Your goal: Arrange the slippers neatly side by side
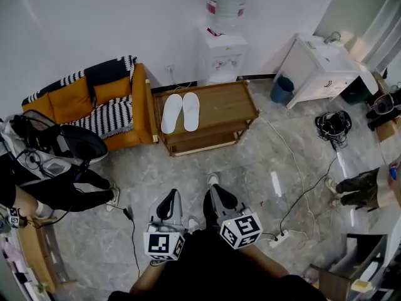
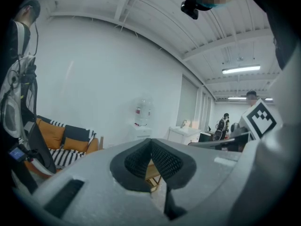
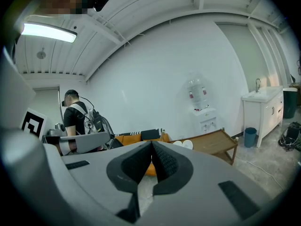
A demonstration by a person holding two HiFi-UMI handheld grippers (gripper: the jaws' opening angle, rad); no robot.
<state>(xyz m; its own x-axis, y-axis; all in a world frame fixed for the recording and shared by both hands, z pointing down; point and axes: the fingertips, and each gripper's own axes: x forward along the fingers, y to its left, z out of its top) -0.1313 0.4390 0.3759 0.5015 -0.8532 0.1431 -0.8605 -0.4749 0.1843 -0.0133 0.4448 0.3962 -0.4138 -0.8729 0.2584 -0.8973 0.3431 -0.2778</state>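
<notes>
holding both tools low in front of you, you have the left gripper (image 1: 169, 198) and the right gripper (image 1: 215, 190) close beside each other above the grey tiled floor (image 1: 188, 165), both pointing away from you toward the far wall. the left gripper view shows its dark ribbed pads (image 2: 164, 161) closed tip to tip with nothing between them. the right gripper view shows the same, its pads (image 3: 164, 164) met and the jaws empty. on the floor to your near right lies a white power strip (image 1: 279, 238), with a cable running from it toward the far side. on your left sits a person in dark clothes (image 1: 69, 190), legs stretched out along the floor. farther on stands a low wooden table (image 1: 229, 105) with a shelf under its top. both white slippers lie flat on the left half of that top, well apart from either gripper. the left slipper (image 1: 171, 113) and the right slipper (image 1: 191, 111) are side by side, lengthwise toward the far wall. their long edges run just beside each other, and the left one leans slightly outward at its near end. left of the table, touching its end, is an orange sofa (image 1: 116, 89) with a black-and-white striped blanket (image 1: 109, 118) draped over it. beyond the table, against the far wall, a white water dispenser (image 1: 220, 58) carries a clear bottle on top. to the far right stands a white sink cabinet (image 1: 316, 74), with a blue bin (image 1: 282, 90) just beside it.
</notes>
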